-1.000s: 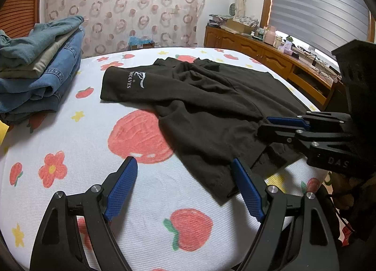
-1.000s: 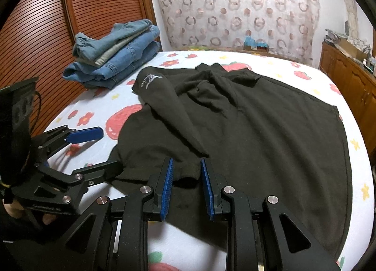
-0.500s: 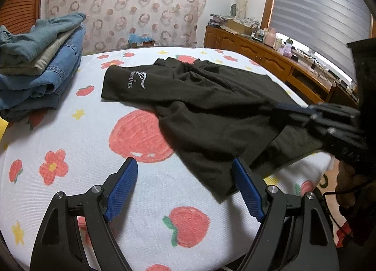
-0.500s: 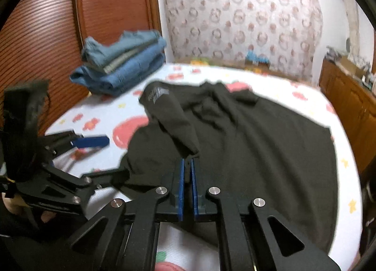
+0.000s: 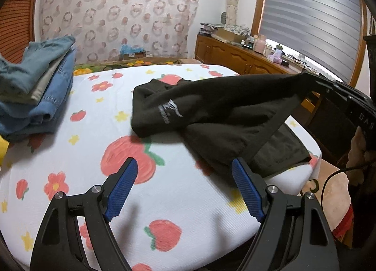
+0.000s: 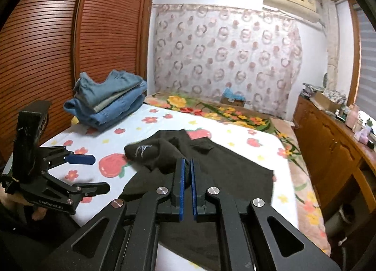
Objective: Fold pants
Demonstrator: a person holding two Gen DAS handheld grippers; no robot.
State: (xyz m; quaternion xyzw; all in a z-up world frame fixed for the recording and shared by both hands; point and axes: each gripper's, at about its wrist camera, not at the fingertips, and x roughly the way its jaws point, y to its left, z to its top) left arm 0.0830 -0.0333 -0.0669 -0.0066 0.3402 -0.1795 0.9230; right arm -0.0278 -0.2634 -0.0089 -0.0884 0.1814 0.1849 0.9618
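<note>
Black pants (image 5: 211, 111) with a white logo lie on the fruit-print bed sheet (image 5: 164, 200). My right gripper (image 6: 186, 177) is shut on the pants (image 6: 223, 167) and lifts one end, so the cloth stretches up toward it at the right of the left wrist view (image 5: 305, 80). The rest drapes on the bed. My left gripper (image 5: 185, 186) is open and empty, low over the sheet near the front edge, left of the pants. It also shows in the right wrist view (image 6: 91, 172).
A stack of folded jeans (image 5: 33, 89) sits at the far left of the bed. A wooden sideboard (image 5: 246, 57) with clutter runs along the right. A slatted wardrobe (image 6: 70, 47) stands on the left. The bed edge drops off at right (image 5: 315, 151).
My right gripper closed on the pants and lifted them up and back, dragging the cloth rightward. My left gripper stayed open in about the same place.
</note>
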